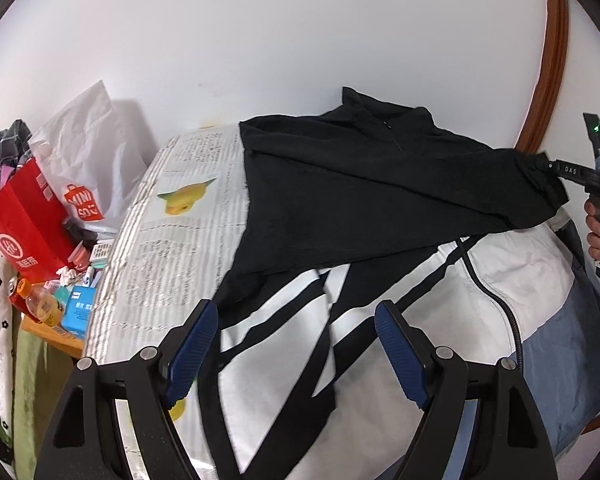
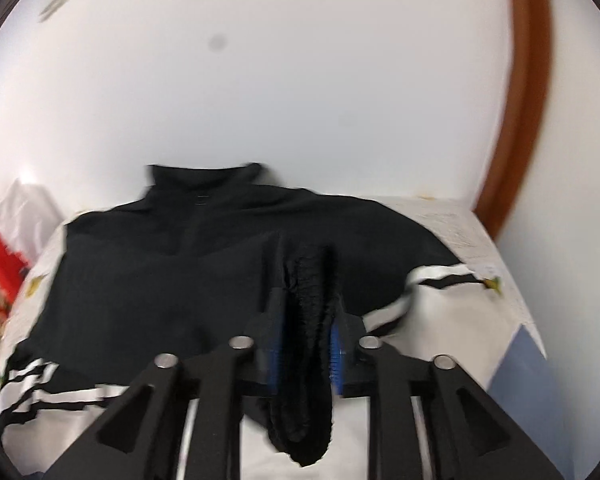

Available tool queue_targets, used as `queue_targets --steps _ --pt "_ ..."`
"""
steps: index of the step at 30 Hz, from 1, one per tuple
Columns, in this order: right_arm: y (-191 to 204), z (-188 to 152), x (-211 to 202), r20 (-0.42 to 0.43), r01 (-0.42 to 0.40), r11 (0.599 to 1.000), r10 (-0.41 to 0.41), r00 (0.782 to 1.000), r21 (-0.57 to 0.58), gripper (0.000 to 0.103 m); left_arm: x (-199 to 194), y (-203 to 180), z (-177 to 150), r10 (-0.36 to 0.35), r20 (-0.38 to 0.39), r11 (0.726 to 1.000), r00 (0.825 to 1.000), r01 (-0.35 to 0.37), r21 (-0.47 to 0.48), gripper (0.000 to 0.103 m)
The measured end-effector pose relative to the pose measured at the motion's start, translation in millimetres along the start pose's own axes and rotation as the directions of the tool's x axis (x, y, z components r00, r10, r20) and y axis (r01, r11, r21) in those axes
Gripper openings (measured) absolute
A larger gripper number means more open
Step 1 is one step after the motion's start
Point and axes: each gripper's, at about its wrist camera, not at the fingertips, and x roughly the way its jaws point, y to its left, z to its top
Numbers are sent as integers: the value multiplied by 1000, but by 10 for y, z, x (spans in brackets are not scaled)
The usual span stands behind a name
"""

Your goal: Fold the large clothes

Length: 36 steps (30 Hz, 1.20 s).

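A black jacket (image 1: 340,184) with a white, black-striped lower part lies spread on a newspaper-covered table (image 1: 180,216), collar toward the wall. My left gripper (image 1: 296,312) hovers open over the white striped part, nothing between its blue pads. At the right edge of the left wrist view, a hand (image 1: 598,232) holds my right gripper (image 1: 556,170), which pulls one sleeve out taut above the table. In the right wrist view, the right gripper (image 2: 306,308) is shut on the sleeve's ribbed black cuff (image 2: 308,360), which hangs down between the fingers. The jacket body (image 2: 160,272) lies beyond it.
Left of the table sit a red paper bag (image 1: 24,232), a white plastic bag (image 1: 84,168), an orange drink bottle (image 1: 40,300) and small boxes. A black cable (image 1: 496,304) crosses the right side. A white wall stands close behind, with a brown door frame (image 1: 556,60) at the right.
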Motion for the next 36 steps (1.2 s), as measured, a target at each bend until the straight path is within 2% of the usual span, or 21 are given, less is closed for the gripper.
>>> queue_targets --steps 3,5,6,11,12,16,21,25,30,33,36 --pt "-268 -55 98 -37 70 997 -70 997 21 32 5 -97 9 1 -1 1000 1000 -1 25 79" --pt "-345 -111 37 -26 62 998 -62 998 21 34 -3 -146 14 1 0 999 1000 -1 37 79" --pt "-385 -136 -9 -19 69 998 -69 997 14 39 -8 -164 15 -2 0 999 1000 2 38 79" --pt "-578 -385 -358 12 131 991 -131 991 6 45 -94 -264 13 -16 14 999 1000 15 53 79" --pt "-617 -440 -420 13 137 990 -137 990 12 50 -116 -280 18 -18 19 998 1000 16 54 79" --pt "-889 -808 -783 13 177 982 -178 984 60 61 -215 -330 16 -17 41 998 999 15 55 79" --pt "-1308 -1381 -1167 -53 258 961 -254 966 96 61 -304 -429 7 -31 54 998 998 28 54 79" --pt "-1586 -1809 -1366 -126 300 946 -285 950 123 62 -368 -531 -11 -45 70 998 997 42 47 79" --pt "-1756 -2287 -1451 -189 361 929 -341 921 83 61 -437 -659 -40 -28 81 998 996 23 66 79" --pt "-1769 -2420 -1440 -189 400 915 -386 903 43 61 -465 -684 -52 -20 79 998 997 15 61 79" --pt "-1791 -2466 -1368 -190 414 910 -404 895 18 61 -476 -655 -74 -12 75 998 997 8 55 79"
